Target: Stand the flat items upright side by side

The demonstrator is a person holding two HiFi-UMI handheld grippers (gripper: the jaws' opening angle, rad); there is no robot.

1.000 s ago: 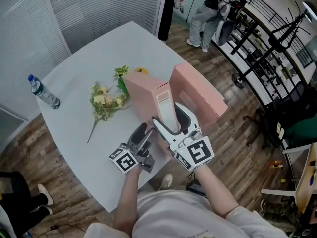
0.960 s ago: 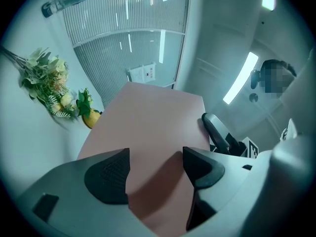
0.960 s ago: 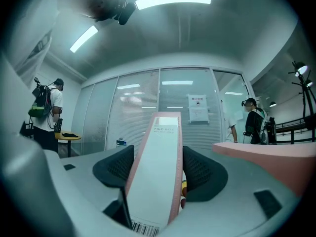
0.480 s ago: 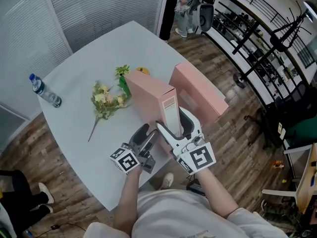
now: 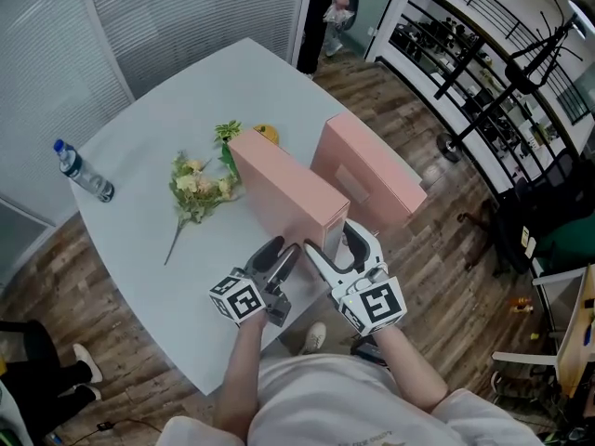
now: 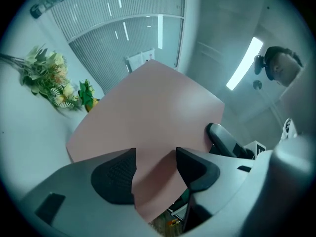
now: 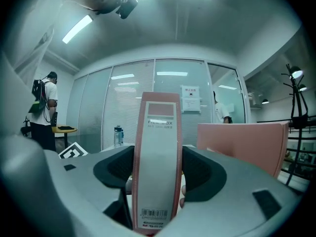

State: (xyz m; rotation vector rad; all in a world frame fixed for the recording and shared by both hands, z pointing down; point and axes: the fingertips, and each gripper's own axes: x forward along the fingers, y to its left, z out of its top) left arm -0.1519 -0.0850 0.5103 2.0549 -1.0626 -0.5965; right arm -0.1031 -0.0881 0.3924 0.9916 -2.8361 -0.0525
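Near box (image 5: pixel 279 189) sank lower | L claw (image 5: pixel 284 258) just closed on its corner | R claw (image 5: pixel 330 249) grips label end | by 2nd box (image 5: pixel 367 170), table (image 5: pixel 186 91) edge | risk: skewed grip topples it.

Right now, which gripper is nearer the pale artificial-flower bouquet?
Left. The left gripper, jaws just closed further on the pink cardboard box, is on the bouquet side; the right gripper clamps the box's end, farther away.

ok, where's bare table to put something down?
Free: far corner of the table, beyond the flowers; near-left stretch this side of bottle and flowers. Crowded: right side, where the left pink box and right pink box sit close.
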